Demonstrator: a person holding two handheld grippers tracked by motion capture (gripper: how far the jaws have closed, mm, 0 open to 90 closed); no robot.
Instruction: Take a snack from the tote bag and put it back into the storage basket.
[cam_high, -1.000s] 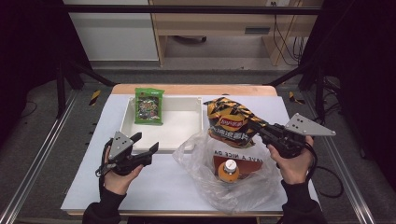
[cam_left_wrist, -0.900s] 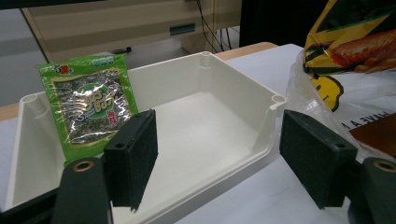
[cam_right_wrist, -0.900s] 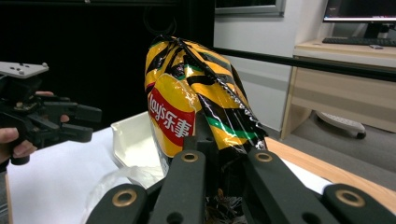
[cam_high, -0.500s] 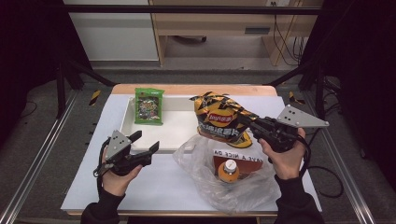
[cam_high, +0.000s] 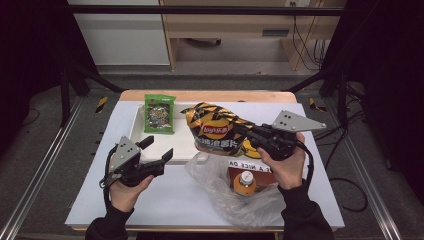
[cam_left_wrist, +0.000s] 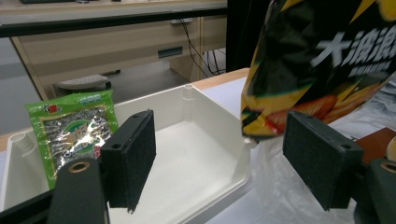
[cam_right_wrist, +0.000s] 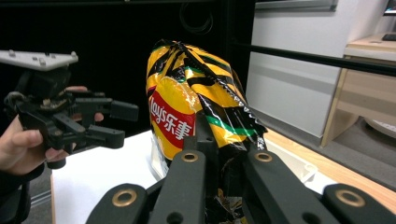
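Observation:
My right gripper (cam_high: 248, 135) is shut on the edge of a yellow-and-black chips bag (cam_high: 217, 129) and holds it in the air over the right end of the white tray (cam_high: 138, 119). In the right gripper view the chips bag (cam_right_wrist: 191, 98) stands upright above the shut right gripper (cam_right_wrist: 224, 154). A green snack packet (cam_high: 159, 113) leans in the tray's far left end. My left gripper (cam_high: 159, 148) is open at the tray's front left with nothing between its jaws. The left gripper view looks between the left gripper (cam_left_wrist: 219, 163) jaws into the tray (cam_left_wrist: 196, 154), with the green packet (cam_left_wrist: 74, 128) and chips bag (cam_left_wrist: 317, 60) beyond.
A crumpled clear plastic bag (cam_high: 220, 185) lies in front of the tray and holds an orange-capped bottle (cam_high: 244, 182) and a brown box. The white table top (cam_high: 165, 200) ends at a wooden far edge. A dark frame bar (cam_high: 210, 10) crosses overhead.
My right gripper has carried the chips bag left and a little upward, from above the plastic bag to over the tray. The left gripper has hardly shifted.

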